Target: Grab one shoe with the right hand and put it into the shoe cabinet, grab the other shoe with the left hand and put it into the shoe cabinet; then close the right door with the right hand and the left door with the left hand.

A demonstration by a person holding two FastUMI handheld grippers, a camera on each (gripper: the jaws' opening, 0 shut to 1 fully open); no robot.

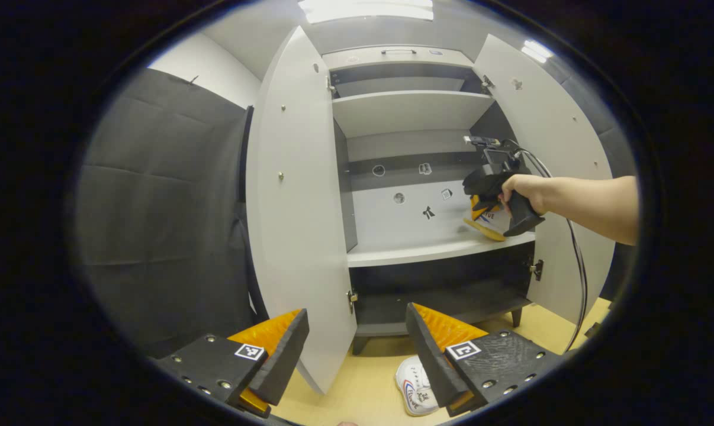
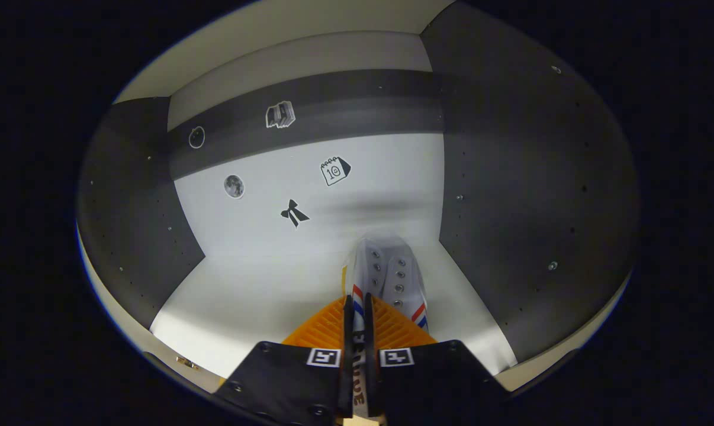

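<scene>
Shoe cabinet (image 1: 392, 112) standing with left door (image 1: 301, 201) and right door (image 1: 555, 177) both swung open. Right gripper (image 2: 357, 349) pinching first shoe (image 2: 386, 278) by thin edge, holding it inside middle compartment over shelf (image 1: 428, 251), near right wall; long axis running away toward back panel. Second shoe (image 1: 415, 384) lying on floor (image 1: 357, 384) before cabinet, between spread fingers of left gripper (image 1: 357, 355), nothing held.

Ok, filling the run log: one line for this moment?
right gripper: shut on shoe, inside cabinet | left gripper: open | other shoe: on floor
</scene>
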